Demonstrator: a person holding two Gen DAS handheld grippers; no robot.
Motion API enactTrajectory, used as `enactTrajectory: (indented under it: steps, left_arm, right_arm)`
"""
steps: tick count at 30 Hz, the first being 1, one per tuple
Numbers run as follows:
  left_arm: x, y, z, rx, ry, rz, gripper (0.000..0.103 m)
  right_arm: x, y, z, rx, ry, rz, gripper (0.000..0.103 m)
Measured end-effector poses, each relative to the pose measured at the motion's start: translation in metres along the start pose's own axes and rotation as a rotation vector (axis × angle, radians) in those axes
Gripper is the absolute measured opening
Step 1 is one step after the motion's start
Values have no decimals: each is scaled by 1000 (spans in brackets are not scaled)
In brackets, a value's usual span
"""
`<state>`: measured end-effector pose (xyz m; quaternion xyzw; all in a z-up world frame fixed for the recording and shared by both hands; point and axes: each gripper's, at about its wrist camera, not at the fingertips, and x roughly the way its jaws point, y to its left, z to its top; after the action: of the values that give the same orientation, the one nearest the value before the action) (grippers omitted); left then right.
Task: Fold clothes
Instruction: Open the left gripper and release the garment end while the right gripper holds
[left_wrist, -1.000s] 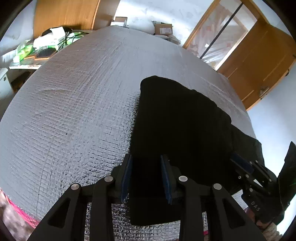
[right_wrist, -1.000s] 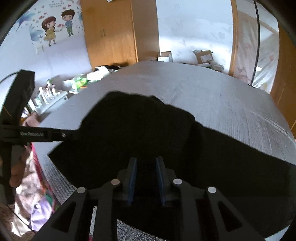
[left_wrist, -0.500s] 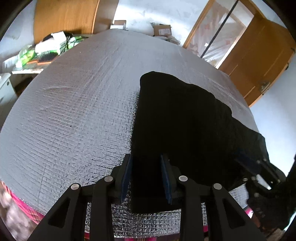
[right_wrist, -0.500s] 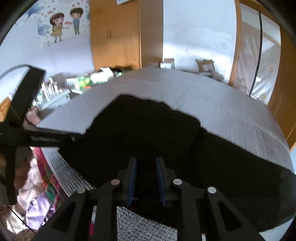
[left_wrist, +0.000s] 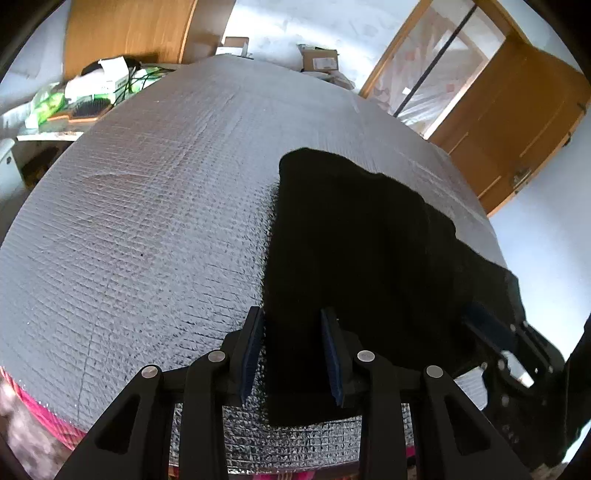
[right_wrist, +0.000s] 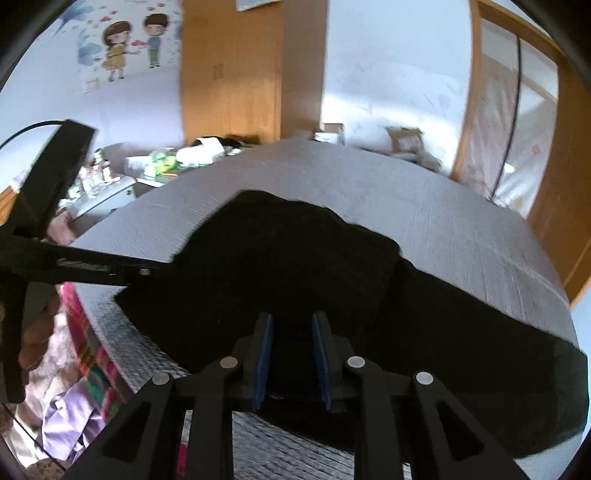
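Black garment (left_wrist: 354, 258) lies along the near right edge of the silver mat (left_wrist: 147, 221). Left gripper (left_wrist: 291, 350) and right gripper (right_wrist: 291, 354), jaws spread astride its hem, have risen slightly (grip unconfirmed); fold pending.

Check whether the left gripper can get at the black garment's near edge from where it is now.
Probably yes. The left gripper stands open with the black garment already between its fingers, and nothing lies on the silver mat to block it.

silver quilted table cover (left_wrist: 147, 221) | wooden door (left_wrist: 517, 122) | cartoon wall sticker (right_wrist: 129, 44)
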<state>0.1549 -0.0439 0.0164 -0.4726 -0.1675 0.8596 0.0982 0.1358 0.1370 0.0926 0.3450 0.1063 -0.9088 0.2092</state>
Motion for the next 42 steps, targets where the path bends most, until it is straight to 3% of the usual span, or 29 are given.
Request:
enactTrajectory:
  steps: [5,11,15,19,25,33,42]
  left_arm:
    - [-14,5,0,-4,-27,-6,33]
    - [-6,16,21,-41,0,-26,39]
    - [-11,27,30,-52,20,-45,39]
    - [0,34,39,-78,44,-66,40]
    - [21,43,68,-82,86,-94,40]
    - [20,46,68,-69,101,-97,40]
    - [23,39,67,-46,117,-92,40]
  right_arm:
    - [1,20,10,-25,-25,68,39]
    - [9,45,21,-48,-24,173,48]
    - [27,58,22,-28,26,250,49]
    - [43,68,16,-59,74,245,50]
    - [46,73,10,-71,66,224,52]
    - [42,88,3,-106,55,265,57]
    - [44,100,-5,-164,41,195,60]
